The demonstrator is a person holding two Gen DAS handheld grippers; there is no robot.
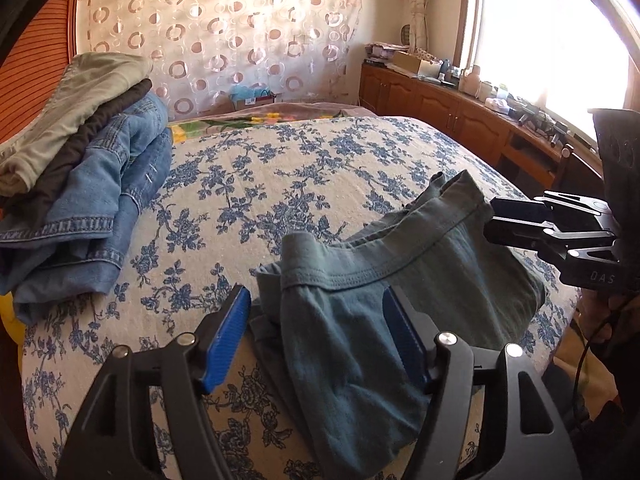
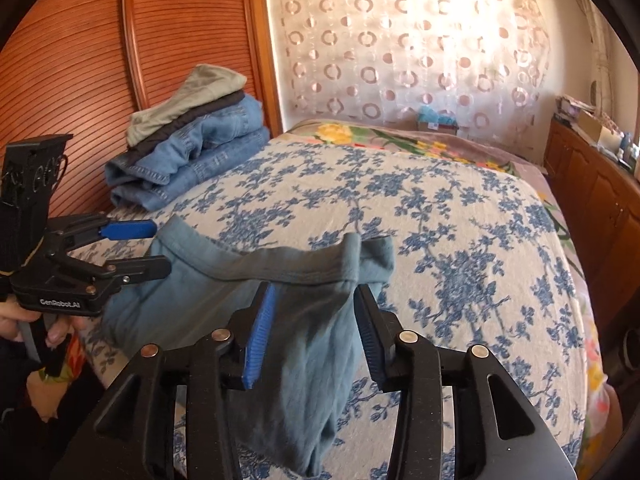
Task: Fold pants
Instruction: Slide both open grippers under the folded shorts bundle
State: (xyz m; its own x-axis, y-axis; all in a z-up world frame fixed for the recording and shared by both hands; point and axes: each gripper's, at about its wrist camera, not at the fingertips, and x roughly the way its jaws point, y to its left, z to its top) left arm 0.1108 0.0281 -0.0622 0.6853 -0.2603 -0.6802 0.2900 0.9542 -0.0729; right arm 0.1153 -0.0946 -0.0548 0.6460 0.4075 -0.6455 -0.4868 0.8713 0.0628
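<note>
- Left tongs [image 1: 316, 332]: blue pads spread wide, straddling one end of the teal pants [image 1: 360, 320] without pinching, likely placed to grab that hem.
- Teal pants lie bunched on the floral bedspread [image 1: 280, 168] between both tongs, partly folded by my reading.
- Right tongs [image 2: 316, 328]: also wide, cloth draped between the jaws, unclamped.
- Far left of both tongs, a stack of folded trousers [image 2: 188, 148] probably marks the destination.

Matt teal cotton pants [image 1: 360, 320], coarse woven bedspread [image 1: 280, 184], ribbed wooden headboard [image 2: 80, 60]
</note>
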